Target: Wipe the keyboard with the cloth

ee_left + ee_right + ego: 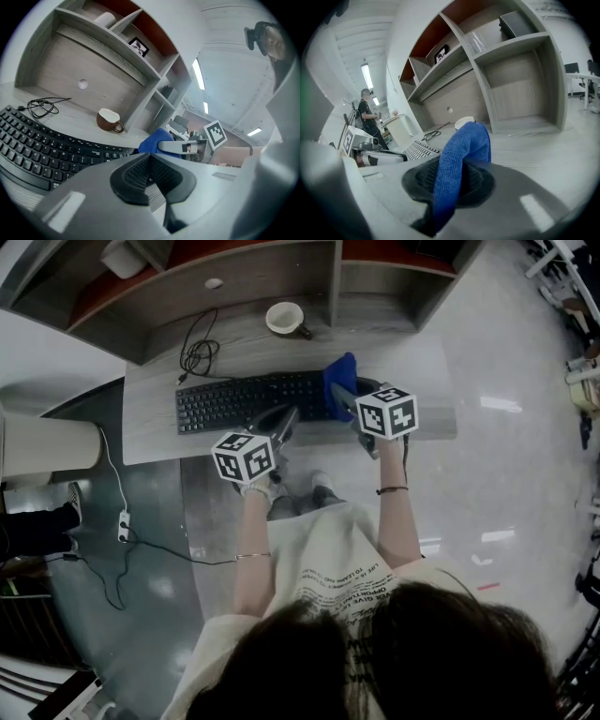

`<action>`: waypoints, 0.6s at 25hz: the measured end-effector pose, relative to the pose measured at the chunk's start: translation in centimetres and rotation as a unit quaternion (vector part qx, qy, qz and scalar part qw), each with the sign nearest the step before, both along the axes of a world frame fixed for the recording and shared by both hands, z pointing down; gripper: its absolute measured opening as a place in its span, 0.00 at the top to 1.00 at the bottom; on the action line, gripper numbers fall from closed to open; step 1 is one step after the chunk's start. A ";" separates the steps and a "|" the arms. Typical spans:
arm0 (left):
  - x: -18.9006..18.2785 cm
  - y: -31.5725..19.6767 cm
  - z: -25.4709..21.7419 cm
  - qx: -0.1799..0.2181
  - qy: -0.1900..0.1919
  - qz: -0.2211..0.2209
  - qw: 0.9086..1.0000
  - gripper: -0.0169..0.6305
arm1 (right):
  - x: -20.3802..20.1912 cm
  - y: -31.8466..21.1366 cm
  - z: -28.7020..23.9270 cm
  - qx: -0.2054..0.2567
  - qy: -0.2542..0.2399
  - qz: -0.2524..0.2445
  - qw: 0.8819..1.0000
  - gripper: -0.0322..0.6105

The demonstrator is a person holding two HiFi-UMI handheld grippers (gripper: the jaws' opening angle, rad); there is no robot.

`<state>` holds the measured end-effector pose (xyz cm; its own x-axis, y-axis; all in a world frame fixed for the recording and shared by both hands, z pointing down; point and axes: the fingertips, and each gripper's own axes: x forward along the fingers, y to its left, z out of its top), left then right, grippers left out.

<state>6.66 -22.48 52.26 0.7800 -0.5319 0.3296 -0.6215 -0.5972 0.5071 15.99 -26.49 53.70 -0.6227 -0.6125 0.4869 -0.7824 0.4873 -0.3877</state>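
A black keyboard [248,401] lies across the grey desk [150,432]. My right gripper [339,392] is shut on a blue cloth [340,373] and holds it over the keyboard's right end. In the right gripper view the cloth [462,154] stands up from between the jaws, and the keyboard [419,150] lies to the left beyond it. My left gripper [287,418] hovers at the keyboard's front edge, a little left of the cloth. Its jaws [150,159] are shut with nothing between them. The left gripper view also shows the keyboard [42,145] and the cloth [154,140].
A brown and white cup [285,319] stands behind the keyboard, and a coiled black cable [196,354] lies to its left. Shelf compartments [234,277] rise at the desk's back. A person [368,117] stands far off to the left. A power strip [123,526] lies on the floor.
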 end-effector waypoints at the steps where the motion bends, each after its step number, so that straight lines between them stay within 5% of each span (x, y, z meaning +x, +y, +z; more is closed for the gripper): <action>1: -0.1 0.0 0.1 0.000 -0.001 0.000 1.000 0.98 | -0.1 0.0 0.0 0.000 -0.001 0.000 1.000 0.86; 15: -2.2 -0.9 0.8 -0.008 0.022 0.013 1.000 0.98 | -2.1 -0.2 0.8 -0.002 0.007 0.037 0.999 0.86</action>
